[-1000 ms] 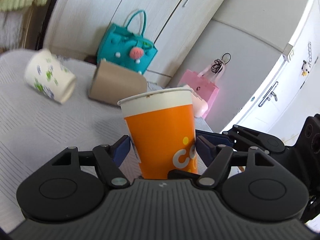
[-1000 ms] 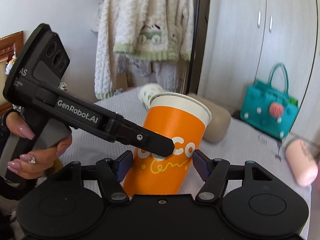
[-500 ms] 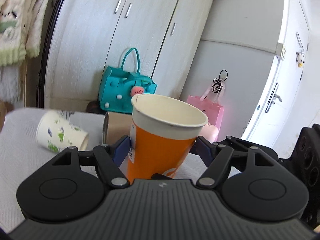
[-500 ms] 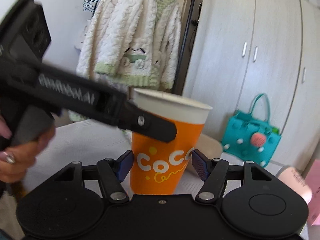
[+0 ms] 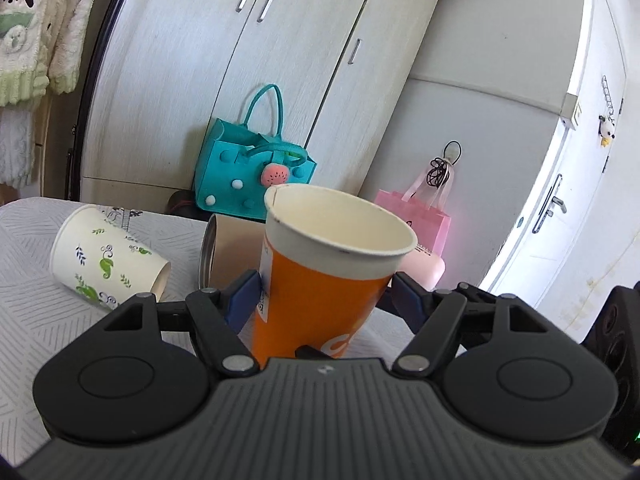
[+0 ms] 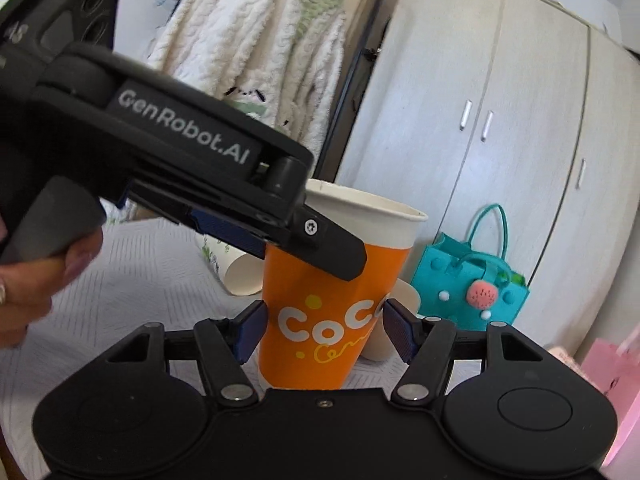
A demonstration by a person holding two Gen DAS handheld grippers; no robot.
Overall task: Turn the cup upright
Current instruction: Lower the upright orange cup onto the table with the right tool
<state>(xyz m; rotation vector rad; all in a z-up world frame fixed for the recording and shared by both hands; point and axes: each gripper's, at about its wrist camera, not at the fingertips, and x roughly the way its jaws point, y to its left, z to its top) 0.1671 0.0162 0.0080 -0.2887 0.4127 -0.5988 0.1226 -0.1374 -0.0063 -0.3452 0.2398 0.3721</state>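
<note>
An orange paper cup [image 5: 316,304] with a white rim stands mouth up on the white patterned table [image 5: 32,304]. It also shows in the right wrist view [image 6: 324,320], with white letters on its side. My left gripper [image 5: 324,300] has its blue pads [image 5: 244,296] against both sides of the cup. My right gripper [image 6: 324,332] has its pads [image 6: 252,332] at the cup's sides lower down. The left gripper's body crosses the right wrist view [image 6: 192,184] and reaches the cup near its rim.
A white cup with green leaves [image 5: 108,260] lies on its side at the left. A brown cup [image 5: 228,252] lies on its side behind the orange one. A pink object [image 5: 424,268] lies at the right. A teal bag [image 5: 252,176] and a pink bag [image 5: 416,216] stand by the cabinets.
The orange cup has swung from a tilt to mouth up, and its base now looks to rest on the table. Both grippers moved with it and keep their pads at its sides.
</note>
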